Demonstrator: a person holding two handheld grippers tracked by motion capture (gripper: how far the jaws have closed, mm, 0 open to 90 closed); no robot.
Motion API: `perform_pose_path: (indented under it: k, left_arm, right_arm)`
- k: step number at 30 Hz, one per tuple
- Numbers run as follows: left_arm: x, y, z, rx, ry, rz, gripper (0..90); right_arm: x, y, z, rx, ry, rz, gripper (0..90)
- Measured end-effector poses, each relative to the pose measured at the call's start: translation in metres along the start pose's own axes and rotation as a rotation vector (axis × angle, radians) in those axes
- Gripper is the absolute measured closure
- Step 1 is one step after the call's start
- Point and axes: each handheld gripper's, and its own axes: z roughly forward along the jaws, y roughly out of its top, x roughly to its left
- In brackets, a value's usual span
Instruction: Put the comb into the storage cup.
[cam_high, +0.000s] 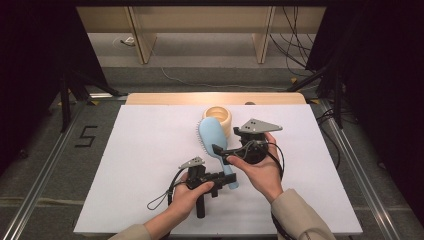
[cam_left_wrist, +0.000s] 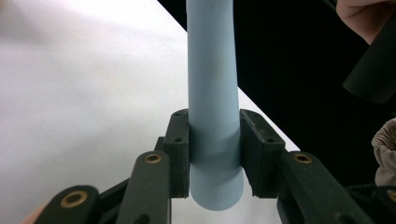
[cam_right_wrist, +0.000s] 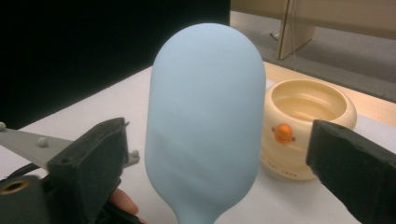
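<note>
Left gripper (cam_high: 226, 178) clamps the handle of the blue brush (cam_high: 212, 136), near centre of the white table (cam_high: 140, 165), brush head pointing far toward the cream bowl (cam_high: 220, 116). Right gripper (cam_high: 220, 152) sits just right of the brush, jaws wide, either side of the head, not touching it.
</note>
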Motion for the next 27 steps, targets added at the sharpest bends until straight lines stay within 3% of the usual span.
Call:
perform_pose_path:
  k: [7,27]
  left_arm:
    - [0.0,0.0,0.0,-0.001,0.003,0.002,65.4]
    - [0.0,0.0,0.0,0.002,0.001,0.0,65.4]
  right_arm:
    - [-0.001,0.006,0.001,-0.004,0.012,0.028,1.2]
    - [0.007,0.032,0.028,0.046,0.028,0.025,1.0]
